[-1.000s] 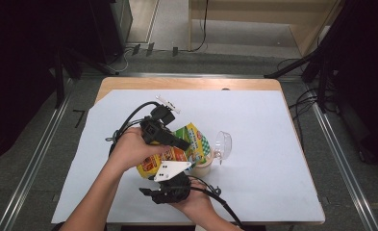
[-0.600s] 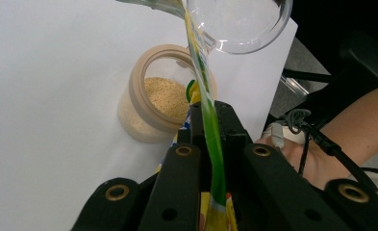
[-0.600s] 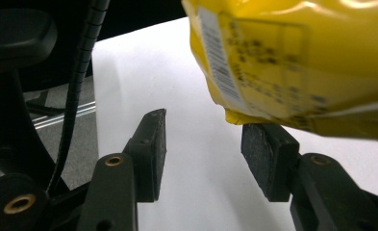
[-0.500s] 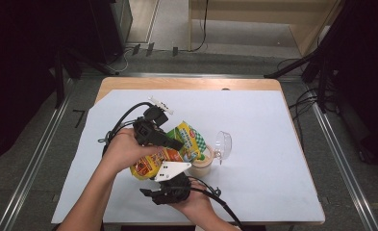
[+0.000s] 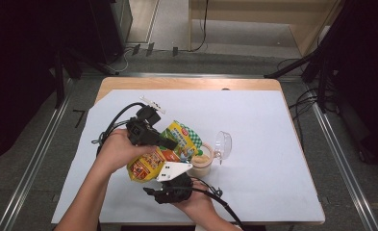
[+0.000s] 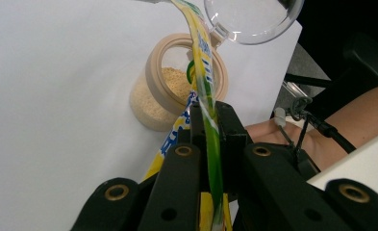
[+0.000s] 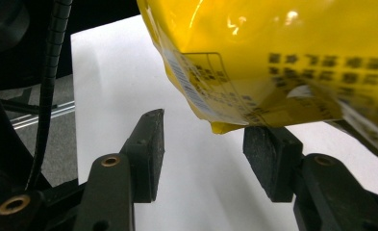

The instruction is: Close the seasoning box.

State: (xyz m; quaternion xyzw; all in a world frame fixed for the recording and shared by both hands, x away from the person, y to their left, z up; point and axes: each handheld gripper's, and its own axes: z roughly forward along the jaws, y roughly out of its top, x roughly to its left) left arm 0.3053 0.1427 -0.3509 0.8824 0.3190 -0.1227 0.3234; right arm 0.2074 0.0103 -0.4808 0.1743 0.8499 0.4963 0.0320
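A yellow and green snack pouch [image 5: 182, 137] hangs tilted, its top edge over an open jar [image 5: 202, 164] of beige crumbs. My left gripper [image 5: 170, 143] is shut on the pouch near that edge; in the left gripper view the jaws [image 6: 208, 113] pinch the thin pouch [image 6: 203, 53] above the jar [image 6: 162, 96]. My right gripper [image 5: 150, 191] sits low near the table's front. Its jaws [image 7: 203, 139] stand open and have been opening a little, with the pouch's bottom corner [image 7: 273, 48] just above the gap and the pads off it.
The jar's clear hinged lid [image 5: 223, 144] is flipped open to the right. A white sheet [image 5: 263, 125] covers the wooden table [image 5: 186, 83]. Cables trail from both grippers. The floor around is dark, with metal rails at both sides.
The pouch's lower end has swung slightly down and left with my left hand. The right gripper has stayed in place.
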